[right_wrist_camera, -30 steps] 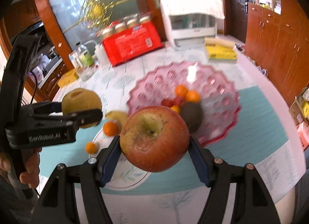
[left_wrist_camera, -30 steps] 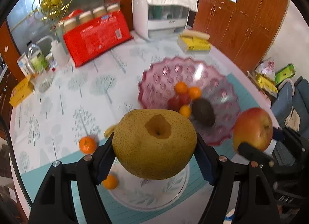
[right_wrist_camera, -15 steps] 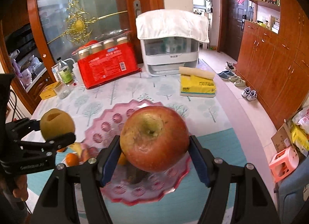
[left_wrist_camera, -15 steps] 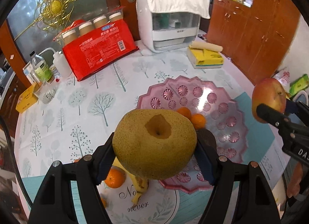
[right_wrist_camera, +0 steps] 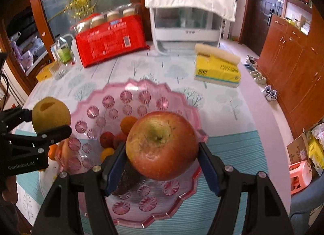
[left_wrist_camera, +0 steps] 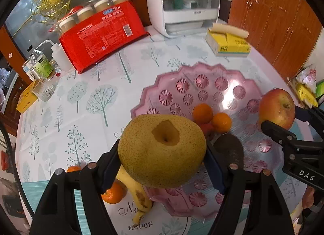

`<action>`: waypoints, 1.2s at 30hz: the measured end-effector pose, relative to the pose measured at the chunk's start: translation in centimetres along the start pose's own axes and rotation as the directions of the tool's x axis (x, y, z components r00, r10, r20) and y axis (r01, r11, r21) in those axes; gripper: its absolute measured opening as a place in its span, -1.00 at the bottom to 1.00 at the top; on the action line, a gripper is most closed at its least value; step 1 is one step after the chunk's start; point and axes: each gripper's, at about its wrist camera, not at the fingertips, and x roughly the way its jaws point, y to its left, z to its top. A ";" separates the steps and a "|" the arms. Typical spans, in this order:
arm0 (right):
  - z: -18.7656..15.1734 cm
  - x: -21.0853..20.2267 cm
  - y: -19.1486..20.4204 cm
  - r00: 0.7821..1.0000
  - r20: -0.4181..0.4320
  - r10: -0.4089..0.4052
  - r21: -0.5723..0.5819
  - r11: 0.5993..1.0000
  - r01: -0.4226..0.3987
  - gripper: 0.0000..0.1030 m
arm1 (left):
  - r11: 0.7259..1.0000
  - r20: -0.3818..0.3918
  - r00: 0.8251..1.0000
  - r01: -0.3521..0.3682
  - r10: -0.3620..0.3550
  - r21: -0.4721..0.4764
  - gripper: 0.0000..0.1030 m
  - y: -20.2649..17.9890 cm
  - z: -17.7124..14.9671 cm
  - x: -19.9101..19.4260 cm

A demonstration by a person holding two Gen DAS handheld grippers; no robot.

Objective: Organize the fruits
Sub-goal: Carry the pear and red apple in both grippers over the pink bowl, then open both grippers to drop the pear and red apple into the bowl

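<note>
My left gripper [left_wrist_camera: 162, 152] is shut on a yellow-brown pear [left_wrist_camera: 162, 150], held above the near left rim of the pink glass fruit bowl [left_wrist_camera: 212, 77]. My right gripper [right_wrist_camera: 162, 150] is shut on a red apple [right_wrist_camera: 162, 145], held over the bowl [right_wrist_camera: 129, 89]. The bowl holds small oranges [left_wrist_camera: 202, 112], red fruits [right_wrist_camera: 107, 139] and a dark avocado [left_wrist_camera: 228, 150]. A banana [left_wrist_camera: 137, 190] and small oranges [left_wrist_camera: 113, 193] lie on a white plate [left_wrist_camera: 162, 224] near the bowl. The pear also shows in the right wrist view [right_wrist_camera: 50, 115], and the apple in the left wrist view [left_wrist_camera: 277, 108].
On the tree-print tablecloth [left_wrist_camera: 81, 97] stand a red package of jars [left_wrist_camera: 101, 30], a white appliance [left_wrist_camera: 184, 6], a yellow tissue pack [left_wrist_camera: 228, 42], bottles [left_wrist_camera: 42, 64] and a glass [left_wrist_camera: 43, 89] at the left. Wooden cabinets [right_wrist_camera: 293, 52] line the right wall.
Both grippers, lifted at half a second ago, have come back lower and closer to the bowl. The apple now hangs over the bowl; the pear sits over its left rim. Both stay gripped.
</note>
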 end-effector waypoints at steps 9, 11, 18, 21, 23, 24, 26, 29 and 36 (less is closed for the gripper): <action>-0.5 3.3 -0.2 0.998 -0.067 -0.019 -0.027 0.999 0.017 0.35 | 0.999 -0.061 0.998 -0.016 0.019 0.047 0.43 -1.4 -0.9 3.2; -0.6 3.7 -0.2 0.997 -0.079 -0.023 -0.031 0.999 0.021 0.35 | 0.998 -0.074 0.997 -0.019 0.023 0.053 0.43 -1.7 -1.1 3.8; -0.6 4.7 0.5 0.995 -0.088 -0.038 -0.070 0.997 0.032 0.35 | 0.997 -0.103 0.994 -0.026 0.034 0.074 0.44 -2.1 -1.4 4.9; -0.7 5.1 1.1 0.993 -0.101 -0.054 -0.100 0.994 0.044 0.36 | 0.996 -0.108 0.994 -0.024 0.033 0.085 0.44 -2.2 -1.5 5.0; -0.8 5.2 1.4 0.992 -0.110 -0.060 -0.115 0.992 0.047 0.36 | 0.996 -0.118 0.993 -0.018 0.029 0.092 0.44 -2.3 -1.6 5.1; -0.8 5.2 1.5 0.992 -0.107 -0.060 -0.113 0.992 0.048 0.36 | 0.996 -0.124 0.992 -0.013 0.024 0.092 0.44 -2.3 -1.7 5.1; -0.8 5.3 1.3 0.992 -0.113 -0.051 -0.100 0.994 0.040 0.36 | 0.996 -0.137 0.990 0.001 0.011 0.091 0.45 -2.4 -1.7 5.2; -0.8 5.3 1.1 0.992 -0.124 -0.035 -0.090 0.996 0.024 0.36 | 0.995 -0.153 0.988 0.013 0.002 0.096 0.45 -2.6 -2.0 5.3; -1.3 4.8 1.1 0.992 -0.128 -0.015 -0.072 0.997 0.006 0.36 | 0.994 -0.183 0.982 0.062 -0.045 0.091 0.46 -3.0 -2.5 5.1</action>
